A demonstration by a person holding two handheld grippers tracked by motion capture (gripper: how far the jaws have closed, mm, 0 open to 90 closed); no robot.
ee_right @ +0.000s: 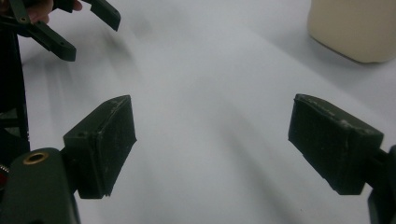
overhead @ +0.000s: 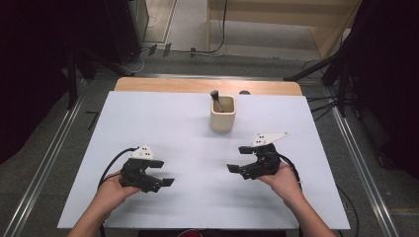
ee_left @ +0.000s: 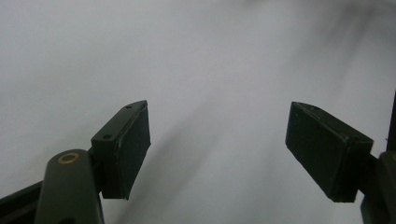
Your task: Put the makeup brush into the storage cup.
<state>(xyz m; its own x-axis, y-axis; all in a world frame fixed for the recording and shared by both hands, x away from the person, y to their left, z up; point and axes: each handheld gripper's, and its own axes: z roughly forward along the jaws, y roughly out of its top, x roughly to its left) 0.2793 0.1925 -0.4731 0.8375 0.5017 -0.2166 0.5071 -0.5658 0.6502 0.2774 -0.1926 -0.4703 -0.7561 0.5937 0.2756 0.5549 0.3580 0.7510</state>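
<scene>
Both grippers are sitting low over the white table [overhead: 148, 118] with nothing between their jaws. On the person's left, the left gripper [overhead: 160, 173] is standing wide open, its two black pads [ee_left: 126, 149] framing bare tabletop in its own view. Across from it, the right gripper [overhead: 238, 159] is likewise spread apart and empty, its jaws pointing toward the middle of the table; in its own view the left gripper is showing at the upper left and a cream wall at the upper right.

That wall belongs to the cream cup [overhead: 223, 114], which is standing upright near the far edge, well apart from both grippers. A dark-handled tool [overhead: 216, 98] is leaning inside it, its knobbed end poking above the rim; what lies deeper in the cup is hidden.

Judging from this, the tool is already sitting in the cup and neither gripper is carrying anything, so the work is looking either finished or not yet begun.
</scene>
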